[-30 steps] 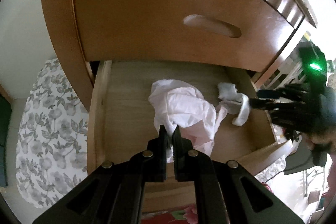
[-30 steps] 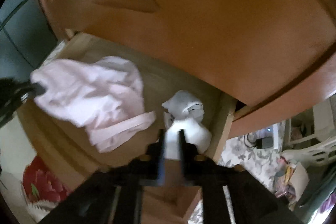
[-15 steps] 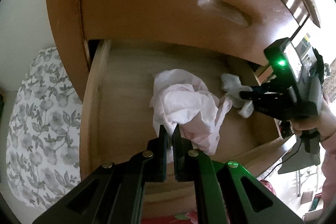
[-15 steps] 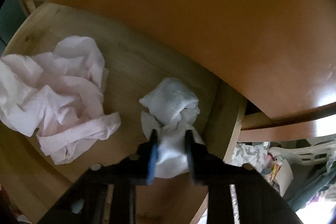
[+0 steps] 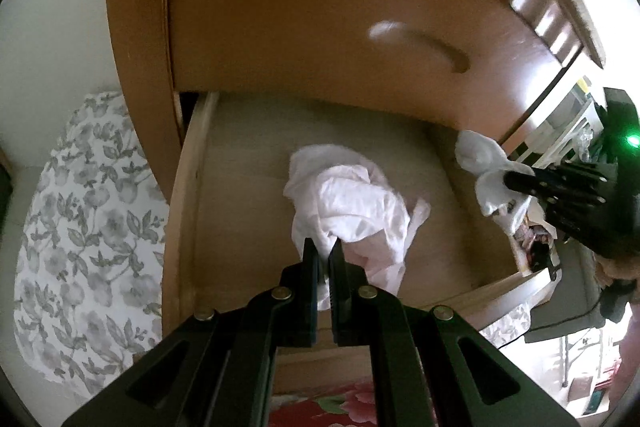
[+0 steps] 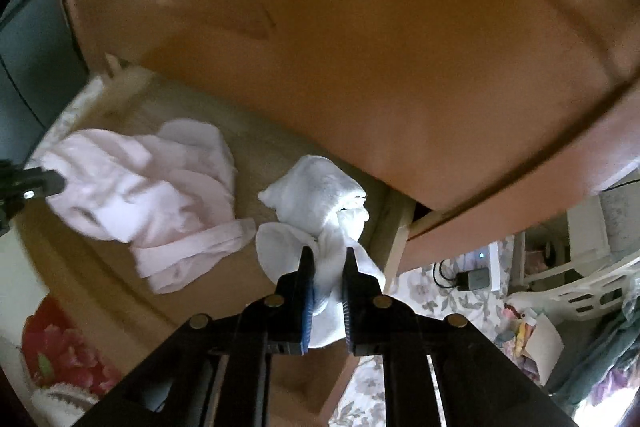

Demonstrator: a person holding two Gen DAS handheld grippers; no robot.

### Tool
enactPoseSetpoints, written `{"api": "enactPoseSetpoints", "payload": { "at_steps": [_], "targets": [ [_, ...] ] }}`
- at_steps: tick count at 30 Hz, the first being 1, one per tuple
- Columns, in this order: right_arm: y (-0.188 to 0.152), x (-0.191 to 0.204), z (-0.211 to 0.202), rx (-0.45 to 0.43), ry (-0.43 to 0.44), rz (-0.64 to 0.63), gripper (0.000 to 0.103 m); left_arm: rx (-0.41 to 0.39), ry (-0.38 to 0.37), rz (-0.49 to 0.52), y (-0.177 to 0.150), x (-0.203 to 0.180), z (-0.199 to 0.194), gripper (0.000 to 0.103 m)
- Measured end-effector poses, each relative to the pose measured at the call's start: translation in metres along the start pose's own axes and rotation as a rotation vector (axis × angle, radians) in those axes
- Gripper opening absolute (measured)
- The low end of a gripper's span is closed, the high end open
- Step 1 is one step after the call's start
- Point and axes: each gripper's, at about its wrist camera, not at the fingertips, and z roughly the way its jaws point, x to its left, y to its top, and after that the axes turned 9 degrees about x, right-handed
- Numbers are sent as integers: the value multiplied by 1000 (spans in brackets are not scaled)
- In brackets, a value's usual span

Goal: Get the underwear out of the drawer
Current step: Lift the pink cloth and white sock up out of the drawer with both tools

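Left gripper (image 5: 324, 251) clamped nearly closed on pink underwear (image 5: 352, 203) in the open drawer (image 5: 188, 195). Right gripper (image 6: 327, 261) just narrowed onto white underwear (image 6: 316, 195) at the drawer's right side, now lifted off the floor it rested on a second ago.

The drawer (image 5: 188, 211) front is lying hidden behind the left gripper (image 5: 323, 254). The right gripper (image 5: 516, 181), beside the drawer's right wall, is running off the picture's edge. Its pads are covering part of the white cloth (image 6: 316, 195).
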Motion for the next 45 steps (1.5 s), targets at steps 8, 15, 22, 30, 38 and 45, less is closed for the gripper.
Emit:
{"api": "enactPoseSetpoints", "payload": {
  "at_steps": [8,15,22,30,38,45],
  "targets": [
    [-33,1,-74,-138,21,19,13,-83,31,11,-1,-20,-49,4],
    [-61,3,-138,-268,35,38,13,-186,56,18,-5,-37,-107,4],
    [-93,11,-206,-386,32,38,13,-322,54,90,-19,-73,-185,4],
    [-133,20,-278,-514,20,48,13,-460,39,190,-52,-126,-265,4],
    [-169,22,-315,-557,-1,55,13,-509,4,270,-93,-165,-319,4],
    [-200,31,-344,-592,-14,35,13,-537,-24,310,-125,-177,-349,4]
  ]
}}
